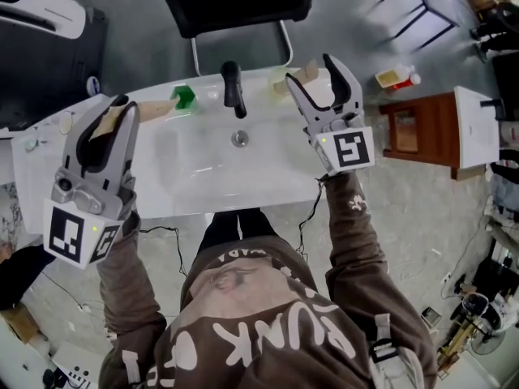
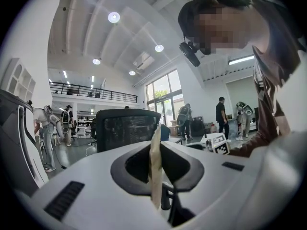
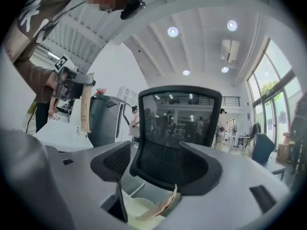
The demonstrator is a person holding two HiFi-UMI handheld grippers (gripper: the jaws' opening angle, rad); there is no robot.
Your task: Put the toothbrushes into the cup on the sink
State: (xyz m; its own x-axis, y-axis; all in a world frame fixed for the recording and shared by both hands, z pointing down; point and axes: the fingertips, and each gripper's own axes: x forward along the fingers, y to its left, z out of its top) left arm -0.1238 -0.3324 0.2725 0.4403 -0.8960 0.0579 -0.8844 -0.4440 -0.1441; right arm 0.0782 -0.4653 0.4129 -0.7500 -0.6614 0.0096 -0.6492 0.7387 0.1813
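Across the middle of the room stands the white sink (image 1: 243, 203), its basin bare down to the drain and a black tap (image 1: 233, 89) on the back ledge; behind it a black mesh chair (image 1: 235, 2) is pushed close, which is why it fills the outlook of both tools. The person stands square to the front rim with one hand-held gripper raised level on each side.

The left hand-held gripper (image 1: 123, 110) hovers over the left end of the ledge, clenched on a paper-wrapped toothbrush (image 2: 155, 162); the sleeve stands on edge between the pads and hangs out below them. To my eye it is parked there, waiting its turn clear of the basin.

The right hand-held gripper (image 1: 310, 70) is at the back right corner with its jaws spread wide and nothing between them; it sits above the cup rather than down in it, so I take it as released and clear.

The cup (image 3: 135, 209) stands on the ledge right of the tap, just below those open jaws; a wrapped toothbrush (image 3: 165, 206) leans inside it against the rim, so that one looks delivered.

On the ledge left of the tap lies what seems to be a third wrapped toothbrush (image 1: 156, 108), just beside a small green thing (image 1: 183, 96) that I cannot identify; I would judge the job partly done, with the held brush next for the cup, a long carry across the basin.
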